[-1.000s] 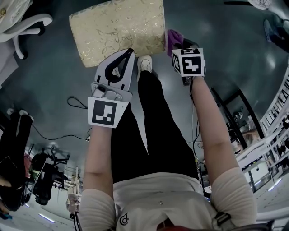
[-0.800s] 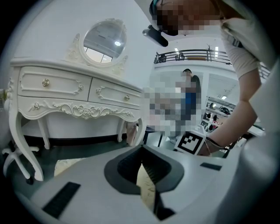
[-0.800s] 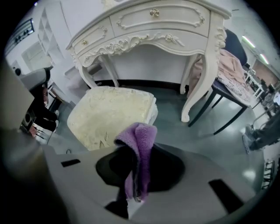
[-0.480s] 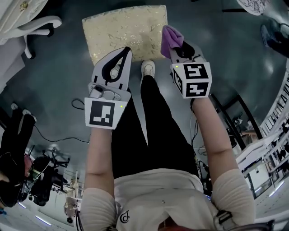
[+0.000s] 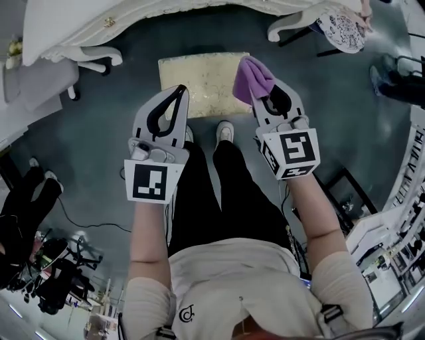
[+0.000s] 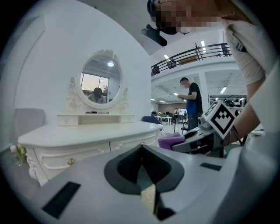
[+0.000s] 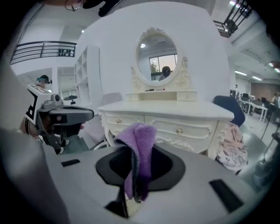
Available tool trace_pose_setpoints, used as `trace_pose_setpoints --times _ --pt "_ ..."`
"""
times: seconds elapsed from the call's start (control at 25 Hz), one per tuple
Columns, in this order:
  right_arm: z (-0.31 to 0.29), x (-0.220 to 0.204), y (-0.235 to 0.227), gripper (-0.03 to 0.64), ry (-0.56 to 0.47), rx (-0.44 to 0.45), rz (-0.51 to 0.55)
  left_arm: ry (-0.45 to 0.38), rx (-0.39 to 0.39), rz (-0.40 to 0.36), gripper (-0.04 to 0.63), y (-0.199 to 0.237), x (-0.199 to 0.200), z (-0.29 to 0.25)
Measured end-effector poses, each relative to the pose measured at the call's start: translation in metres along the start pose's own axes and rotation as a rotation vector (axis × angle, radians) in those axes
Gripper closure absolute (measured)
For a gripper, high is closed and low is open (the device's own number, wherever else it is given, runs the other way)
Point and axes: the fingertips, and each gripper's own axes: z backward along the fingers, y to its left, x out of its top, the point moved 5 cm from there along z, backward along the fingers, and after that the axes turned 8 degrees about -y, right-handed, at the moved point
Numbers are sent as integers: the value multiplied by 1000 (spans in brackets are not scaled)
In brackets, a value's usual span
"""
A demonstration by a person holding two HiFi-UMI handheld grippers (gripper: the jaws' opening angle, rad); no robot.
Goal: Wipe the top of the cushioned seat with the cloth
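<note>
The cushioned seat (image 5: 199, 83) is a cream and gold square pad low on the dark floor, in front of the person's feet. My right gripper (image 5: 256, 85) is held over its right edge, shut on a purple cloth (image 5: 252, 74). In the right gripper view the cloth (image 7: 140, 151) bunches up out of the jaws and hangs down between them. My left gripper (image 5: 180, 91) is shut with nothing in it, over the seat's near left part. In the left gripper view its jaws (image 6: 141, 148) meet in a point, with the right gripper (image 6: 205, 135) and the cloth (image 6: 170, 140) level beside it.
A white dressing table (image 5: 133, 20) with an oval mirror (image 7: 157, 54) stands just beyond the seat. A white stool (image 5: 339, 23) is at the far right. The person's shoes (image 5: 224, 131) touch the seat's near edge. Cables (image 5: 86, 212) and black gear (image 5: 20, 219) lie at the left.
Both grippers have lifted up and away from the seat, which now looks smaller and farther off. The dressing table has come into view. The cloth stays in the right gripper.
</note>
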Motion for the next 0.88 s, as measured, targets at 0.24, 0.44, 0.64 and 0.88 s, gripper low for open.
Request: trace_pose_setpoints --times 0.24,0.44,0.64,0.88 --pt "22 118 17 535 -211 7 109 -99 28 -84 581 10 92 15" --pt "59 202 41 535 -350 15 168 -151 84 -116 581 20 172 50" --pt "92 263 54 534 -457 3 223 -232 130 -182 581 28 243 80" --pt "125 308 69 534 -535 -7 264 -293 111 -234 581 25 304 111"
